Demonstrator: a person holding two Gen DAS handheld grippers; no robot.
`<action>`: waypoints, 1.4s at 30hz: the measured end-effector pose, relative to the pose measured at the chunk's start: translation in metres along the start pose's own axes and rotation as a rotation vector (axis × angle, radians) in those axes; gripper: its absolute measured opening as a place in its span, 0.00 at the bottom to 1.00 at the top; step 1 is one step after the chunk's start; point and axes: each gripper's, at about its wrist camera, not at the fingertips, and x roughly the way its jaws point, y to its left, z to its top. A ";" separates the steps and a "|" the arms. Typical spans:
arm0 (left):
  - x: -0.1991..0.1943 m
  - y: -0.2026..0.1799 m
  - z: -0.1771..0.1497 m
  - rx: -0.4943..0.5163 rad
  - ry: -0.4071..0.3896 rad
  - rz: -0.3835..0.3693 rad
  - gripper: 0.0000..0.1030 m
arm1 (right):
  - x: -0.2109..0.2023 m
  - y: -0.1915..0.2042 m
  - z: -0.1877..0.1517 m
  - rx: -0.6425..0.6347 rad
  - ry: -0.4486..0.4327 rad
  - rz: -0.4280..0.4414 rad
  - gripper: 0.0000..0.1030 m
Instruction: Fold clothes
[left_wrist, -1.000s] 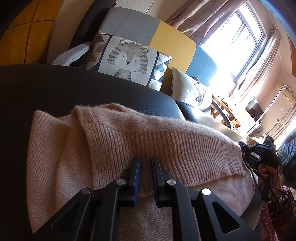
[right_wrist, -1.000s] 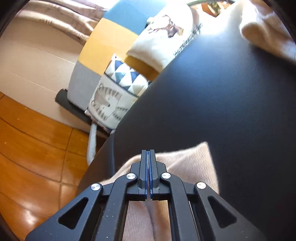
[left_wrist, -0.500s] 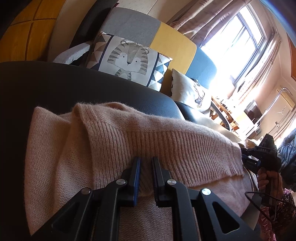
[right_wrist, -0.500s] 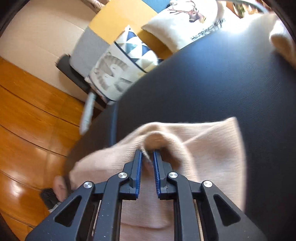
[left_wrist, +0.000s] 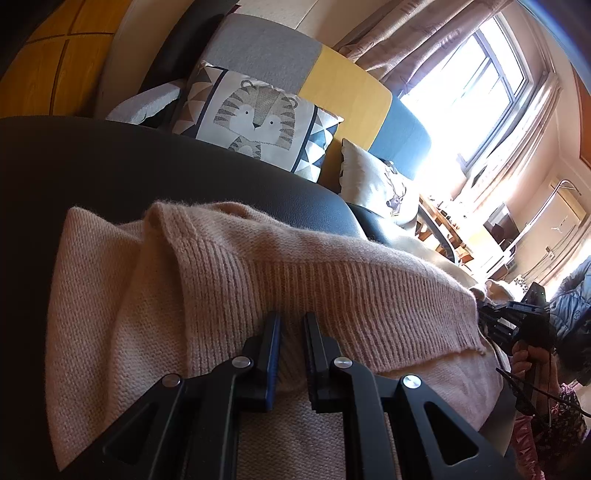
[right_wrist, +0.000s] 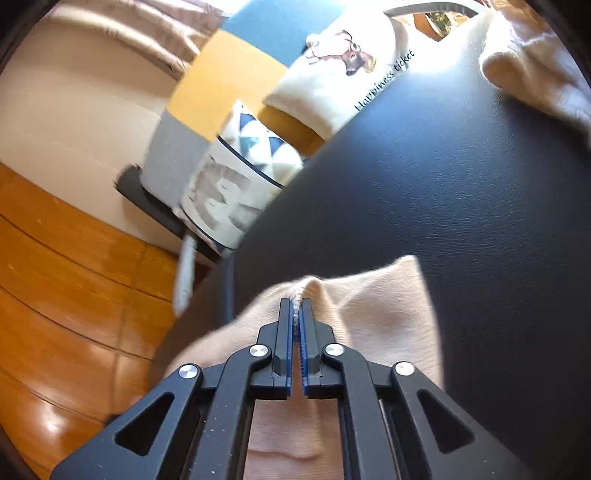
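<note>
A pink knit sweater lies folded over on a black leather surface. My left gripper is shut on a fold just below its ribbed hem. In the right wrist view a corner of the sweater lies near the surface's edge. My right gripper has its jaws closing, and the pads pinch a raised ridge of the knit. From the left wrist view the right gripper shows at the sweater's far right end, held by a hand.
A cream garment lies at the far end of the black surface. Beyond stands a grey, yellow and blue sofa with a tiger cushion and a deer cushion. Wooden floor lies below the left edge.
The right gripper's jaws parted over a hump of the sweater half a second ago and have now closed on its ridge. The left gripper and its fold stay as they were.
</note>
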 end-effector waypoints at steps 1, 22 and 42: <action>0.000 0.000 0.000 -0.001 0.000 -0.002 0.11 | -0.004 0.001 0.001 -0.024 -0.015 -0.029 0.08; -0.046 0.027 0.019 -0.030 -0.059 0.156 0.12 | 0.010 0.089 -0.047 -0.473 -0.097 -0.239 0.19; 0.006 -0.029 0.019 0.166 0.025 0.131 0.21 | -0.023 0.098 -0.080 -0.511 -0.077 -0.309 0.29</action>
